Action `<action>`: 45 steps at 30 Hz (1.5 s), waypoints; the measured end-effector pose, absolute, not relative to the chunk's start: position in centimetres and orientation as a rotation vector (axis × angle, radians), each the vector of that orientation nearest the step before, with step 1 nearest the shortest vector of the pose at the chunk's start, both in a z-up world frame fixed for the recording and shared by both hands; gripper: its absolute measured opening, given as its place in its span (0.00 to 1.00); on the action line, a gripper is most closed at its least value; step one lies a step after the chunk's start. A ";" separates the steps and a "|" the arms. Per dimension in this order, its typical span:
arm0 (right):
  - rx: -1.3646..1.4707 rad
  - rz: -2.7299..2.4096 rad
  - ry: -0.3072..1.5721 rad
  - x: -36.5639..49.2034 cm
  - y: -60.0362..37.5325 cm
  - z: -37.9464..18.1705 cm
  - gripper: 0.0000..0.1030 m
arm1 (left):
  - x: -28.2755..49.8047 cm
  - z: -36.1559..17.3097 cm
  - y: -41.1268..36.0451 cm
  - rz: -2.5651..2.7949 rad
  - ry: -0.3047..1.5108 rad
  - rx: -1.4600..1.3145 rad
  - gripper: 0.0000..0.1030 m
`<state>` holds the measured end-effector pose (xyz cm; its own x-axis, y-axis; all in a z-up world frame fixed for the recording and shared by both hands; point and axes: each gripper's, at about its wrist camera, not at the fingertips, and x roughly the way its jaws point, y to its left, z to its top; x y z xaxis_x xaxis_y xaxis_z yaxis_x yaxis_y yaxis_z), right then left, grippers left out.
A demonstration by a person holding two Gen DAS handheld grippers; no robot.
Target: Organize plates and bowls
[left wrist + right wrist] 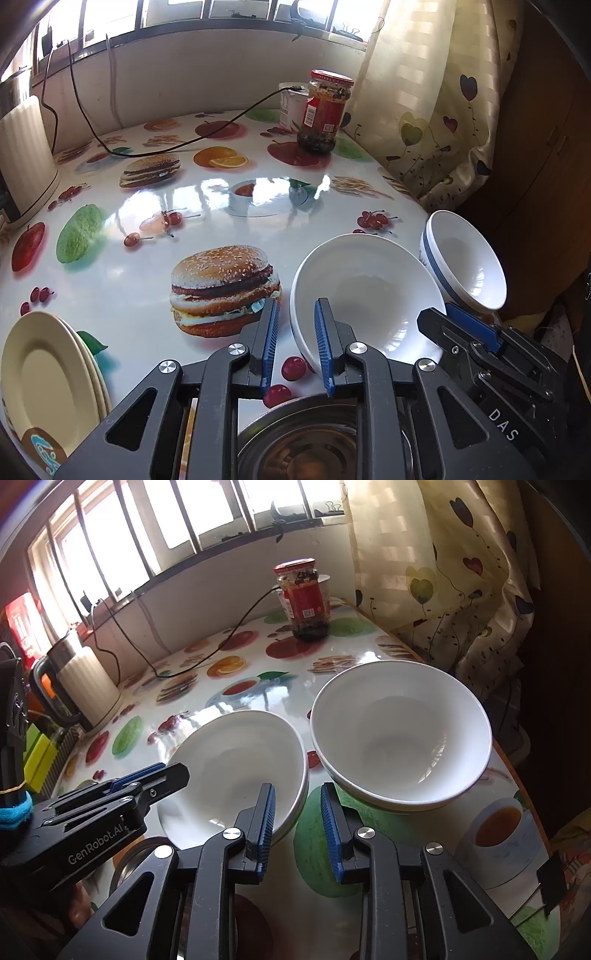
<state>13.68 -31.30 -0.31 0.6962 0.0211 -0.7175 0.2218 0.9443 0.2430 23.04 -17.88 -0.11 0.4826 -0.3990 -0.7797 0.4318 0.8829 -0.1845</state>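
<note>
A white bowl (369, 291) stands tilted near the table's front edge, with a second rim line showing along its outer edge. My left gripper (296, 302) straddles its left rim: one finger lies inside the bowl and the other outside, with a strip of table showing beside the wall. My right gripper (298, 788) straddles the same bowl (236, 768) at its near rim, also with a gap on the outer side. A second white bowl (402, 731), blue-striped outside, sits to the right. Cream plates (48, 376) are stacked at the left.
A steel bowl (306, 443) sits just under the grippers. At the back of the fruit-print table (122, 266) stand a red-labelled jar (325, 110), a white tub and a black cable (177, 146). A kettle (88, 686) stands far left. A curtain (443, 590) hangs along the right edge.
</note>
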 end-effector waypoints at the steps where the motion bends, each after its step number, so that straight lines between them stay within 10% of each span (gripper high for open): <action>1: 0.327 -0.115 0.796 13.7 -31.3 -0.3 0.23 | 23.0 -0.1 -17.9 -0.504 0.940 0.040 0.18; 45: 0.334 -0.107 0.719 11.9 -30.4 2.6 0.16 | 20.9 2.6 -17.0 -0.516 0.866 0.021 0.10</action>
